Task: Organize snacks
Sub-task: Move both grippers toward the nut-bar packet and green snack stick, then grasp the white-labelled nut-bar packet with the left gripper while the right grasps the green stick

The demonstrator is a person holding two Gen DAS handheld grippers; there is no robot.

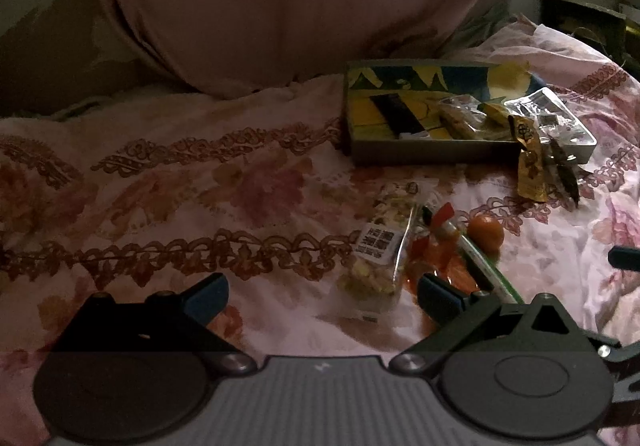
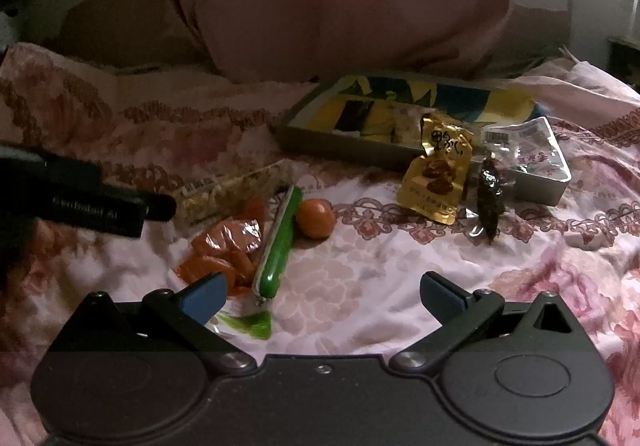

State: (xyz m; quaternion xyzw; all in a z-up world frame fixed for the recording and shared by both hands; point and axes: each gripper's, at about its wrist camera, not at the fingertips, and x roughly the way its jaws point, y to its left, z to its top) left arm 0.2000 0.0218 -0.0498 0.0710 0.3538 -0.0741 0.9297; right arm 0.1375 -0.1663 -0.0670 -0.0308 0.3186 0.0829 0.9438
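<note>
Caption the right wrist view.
Open right claw over floral bedspread, facing green stick pack, small orange fruit, shallow grey tray.

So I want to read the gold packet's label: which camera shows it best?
The right wrist view: the gold packet faces the camera there, its print and picture visible, leaning on the tray. The left wrist view shows it narrow and at an angle.

Dim, soft, fisheye-bent, dark-cornered frames

Snacks (image 2: 280,238) lie on the bedspread (image 2: 360,286) before the tray (image 2: 340,150).
</note>
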